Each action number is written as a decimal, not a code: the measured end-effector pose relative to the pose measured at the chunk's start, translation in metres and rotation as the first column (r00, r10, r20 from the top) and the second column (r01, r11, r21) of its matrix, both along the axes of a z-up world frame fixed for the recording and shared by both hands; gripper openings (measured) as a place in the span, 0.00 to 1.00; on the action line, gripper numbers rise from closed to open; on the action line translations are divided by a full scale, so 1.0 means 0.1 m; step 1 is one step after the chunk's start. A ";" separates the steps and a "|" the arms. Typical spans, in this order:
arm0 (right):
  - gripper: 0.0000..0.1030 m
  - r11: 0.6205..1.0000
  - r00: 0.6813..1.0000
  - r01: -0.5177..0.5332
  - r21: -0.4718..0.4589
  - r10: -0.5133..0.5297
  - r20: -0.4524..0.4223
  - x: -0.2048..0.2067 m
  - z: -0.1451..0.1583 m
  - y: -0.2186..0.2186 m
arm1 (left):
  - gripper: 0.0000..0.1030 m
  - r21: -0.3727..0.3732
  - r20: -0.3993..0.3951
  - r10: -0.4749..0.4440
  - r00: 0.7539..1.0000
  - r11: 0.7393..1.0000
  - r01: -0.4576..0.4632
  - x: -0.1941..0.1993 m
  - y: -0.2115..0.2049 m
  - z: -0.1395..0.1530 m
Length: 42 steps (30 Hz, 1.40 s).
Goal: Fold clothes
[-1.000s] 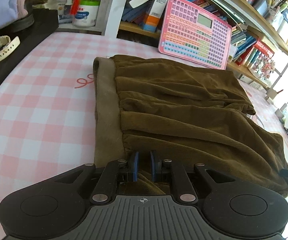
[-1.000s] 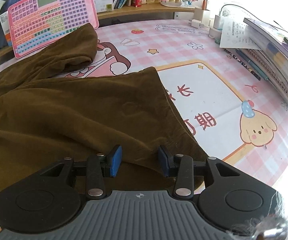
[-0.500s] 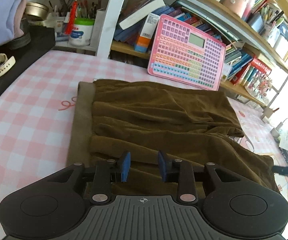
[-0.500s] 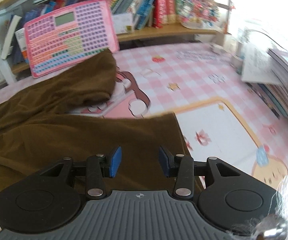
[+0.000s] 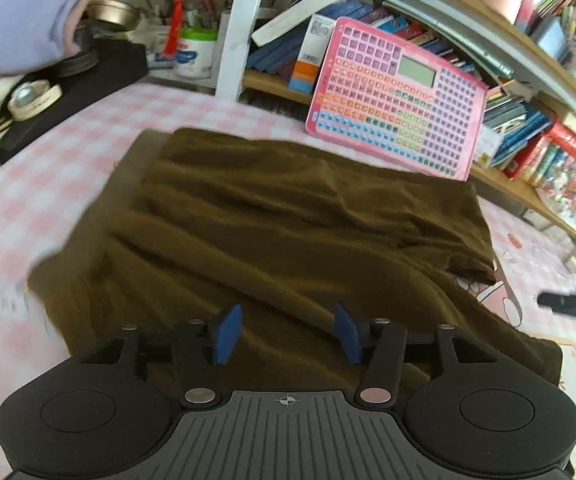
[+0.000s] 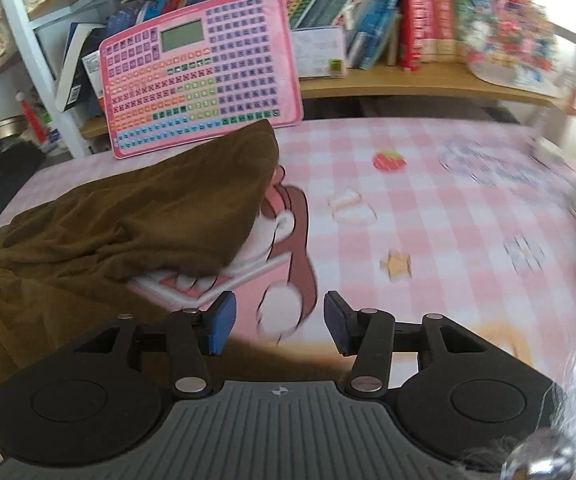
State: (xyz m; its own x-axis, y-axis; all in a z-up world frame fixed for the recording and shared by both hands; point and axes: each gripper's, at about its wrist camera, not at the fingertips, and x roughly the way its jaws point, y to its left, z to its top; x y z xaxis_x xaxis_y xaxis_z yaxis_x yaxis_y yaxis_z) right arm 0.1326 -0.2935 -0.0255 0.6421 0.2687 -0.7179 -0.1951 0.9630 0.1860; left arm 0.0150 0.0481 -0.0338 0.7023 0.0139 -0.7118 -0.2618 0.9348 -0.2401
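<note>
So the brown garment (image 5: 288, 232) was laid out on the pink checked bench (image 5: 39, 200), in front of the pink keyboard toy (image 5: 400, 100) that was propped against the bookshelf (image 6: 408, 80). One fold looked to have been made already: the cloth was doubled over lengthwise, with a paler band of it left showing along the left edge in the left wrist view. It wasn't tidy, though. Deep ridges and wrinkles were seen all across the top layer, and in the right wrist view the far end (image 6: 191, 184) was bunched into a rounded lump, with the cartoon print on the bench cover exposed beside it.

The left hand-held gripper (image 5: 285, 334) was held above the near part of the garment, its jaws having just been opening, nothing pinched between the blue pads (image 5: 227, 334). The right hand-held gripper (image 6: 275, 322) was apart too, jaws just opened a bit further, with only the bench print seen between them and the cloth off to its left.

Judged from that, maybe the halfway mark was reached. Smoothing and at least one crosswise fold were probably still left, and no neat final bundle was seen yet.
</note>
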 end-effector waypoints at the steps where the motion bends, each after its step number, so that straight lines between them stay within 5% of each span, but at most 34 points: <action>1: 0.45 1.000 1.000 -0.024 0.018 0.024 -0.013 0.13 -0.02 -0.05 | 0.51 -0.001 -0.017 0.016 1.000 1.000 -0.016 -0.02 -0.09 -0.01; 8: 0.49 0.985 0.992 -0.112 0.130 0.119 -0.046 0.87 -0.09 -0.08 | 0.51 0.013 -0.086 0.002 0.996 1.000 -0.001 -0.13 -0.56 -0.03; 15: 0.49 0.960 0.976 -0.046 0.276 0.102 -0.190 1.40 -0.29 0.10 | 0.51 0.036 -0.088 0.063 0.994 0.998 -0.060 -0.23 -0.60 0.06; 17: 0.38 0.961 0.971 -0.023 0.274 0.086 -0.221 1.44 -0.35 0.16 | 0.51 0.034 -0.091 0.089 0.992 0.996 -0.086 -0.26 -0.57 0.07; 19: 0.06 0.972 0.978 -0.008 0.233 0.057 -0.203 1.46 -0.31 0.24 | 0.51 0.034 -0.091 0.107 0.990 0.994 -0.104 -0.26 -0.54 0.08; 22: 0.05 0.975 0.991 -0.030 0.219 0.058 -0.121 1.45 -0.17 0.40 | 0.51 0.042 -0.091 0.110 0.990 0.993 -0.106 -0.23 -0.57 0.11; 27: 0.07 0.939 0.977 -0.213 0.268 0.205 0.058 1.36 0.14 0.73 | 0.51 0.056 -0.096 0.098 0.991 0.994 -0.093 -0.20 -0.60 0.14; 30: 0.26 0.877 0.947 -0.314 0.363 0.316 0.057 1.35 0.18 0.79 | 0.51 0.064 -0.097 0.095 0.991 0.994 -0.089 -0.20 -0.62 0.15; 36: 0.35 0.926 0.983 -0.163 0.340 0.180 -0.018 1.37 0.00 0.35 | 0.51 0.050 -0.112 0.112 0.987 0.993 -0.107 -0.19 -0.59 0.09; 42: 0.39 0.922 0.987 -0.069 0.382 0.118 -0.107 1.32 -0.23 0.01 | 0.51 0.060 -0.106 0.099 0.989 0.994 -0.093 -0.18 -0.63 0.11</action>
